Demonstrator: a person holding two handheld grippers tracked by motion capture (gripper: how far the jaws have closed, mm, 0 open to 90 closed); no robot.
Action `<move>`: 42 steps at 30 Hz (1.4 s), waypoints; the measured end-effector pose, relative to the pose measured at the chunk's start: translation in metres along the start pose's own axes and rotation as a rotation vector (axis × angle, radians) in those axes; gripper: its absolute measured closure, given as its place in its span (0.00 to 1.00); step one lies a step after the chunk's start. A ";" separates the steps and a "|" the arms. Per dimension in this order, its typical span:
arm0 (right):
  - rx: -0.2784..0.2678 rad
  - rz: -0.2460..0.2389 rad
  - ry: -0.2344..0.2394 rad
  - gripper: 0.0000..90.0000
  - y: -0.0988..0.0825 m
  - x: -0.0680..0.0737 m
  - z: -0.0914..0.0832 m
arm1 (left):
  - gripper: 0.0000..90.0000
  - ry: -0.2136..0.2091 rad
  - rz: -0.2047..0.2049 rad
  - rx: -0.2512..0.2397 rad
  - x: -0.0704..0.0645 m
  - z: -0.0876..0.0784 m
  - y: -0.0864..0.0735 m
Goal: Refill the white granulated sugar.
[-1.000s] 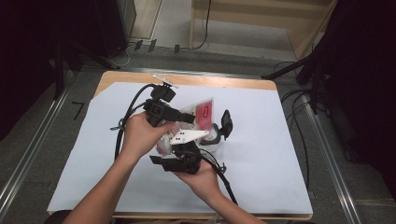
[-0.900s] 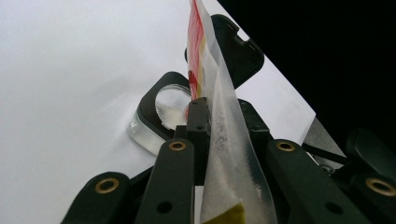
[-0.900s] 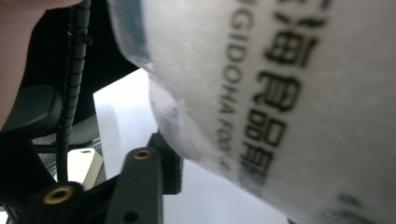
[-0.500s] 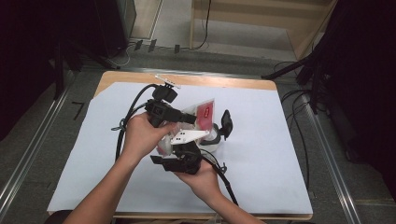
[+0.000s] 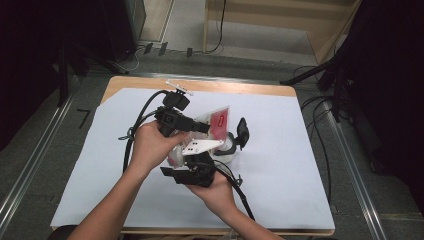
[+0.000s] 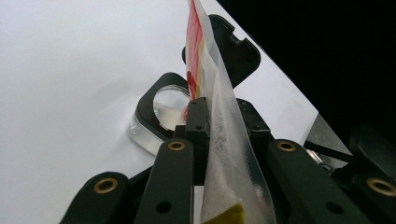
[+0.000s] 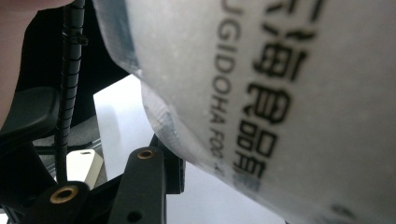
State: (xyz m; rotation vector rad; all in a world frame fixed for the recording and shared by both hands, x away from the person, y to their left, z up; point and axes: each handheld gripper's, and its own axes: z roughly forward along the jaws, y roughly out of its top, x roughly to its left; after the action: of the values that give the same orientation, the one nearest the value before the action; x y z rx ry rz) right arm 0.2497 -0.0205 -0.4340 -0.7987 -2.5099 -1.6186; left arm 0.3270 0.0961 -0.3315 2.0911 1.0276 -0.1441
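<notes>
Left claw (image 6: 212, 121) pinches the snack pouch (image 6: 219, 135); right claw's (image 7: 196, 154) grip is unclear, pouch print reads "UGIDOHA", rest cut off.

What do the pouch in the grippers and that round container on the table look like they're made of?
The pouch looks like thin plastic film: frosted and translucent where the left gripper clamps it, with red and yellow print higher up and black lettering on its side. The round container seems to be clear, glossy plastic or possibly glass, with a black frame or lid over it that looks like matte plastic.

Both grippers (image 5: 207, 127) (image 5: 220, 150) close together — clamped.
</notes>
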 end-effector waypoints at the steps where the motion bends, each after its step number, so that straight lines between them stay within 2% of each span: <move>1: 0.000 -0.001 0.000 0.70 0.000 0.000 0.000 | 0.87 0.000 0.000 -0.001 0.000 0.000 0.000; 10: 0.005 -0.003 0.006 0.70 0.000 0.000 0.001 | 0.87 0.008 -0.003 0.002 0.001 -0.002 -0.001; 24: 0.006 -0.030 0.036 0.70 0.003 0.002 0.007 | 0.87 0.040 -0.020 -0.022 0.001 -0.010 -0.007; 42: 0.013 -0.030 0.045 0.70 0.004 0.003 0.010 | 0.87 0.044 -0.027 -0.030 0.002 -0.011 -0.009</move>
State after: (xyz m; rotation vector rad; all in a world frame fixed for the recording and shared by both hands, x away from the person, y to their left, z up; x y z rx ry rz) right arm 0.2512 -0.0100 -0.4343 -0.7175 -2.5106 -1.6091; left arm 0.3195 0.1087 -0.3301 2.0624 1.0788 -0.0959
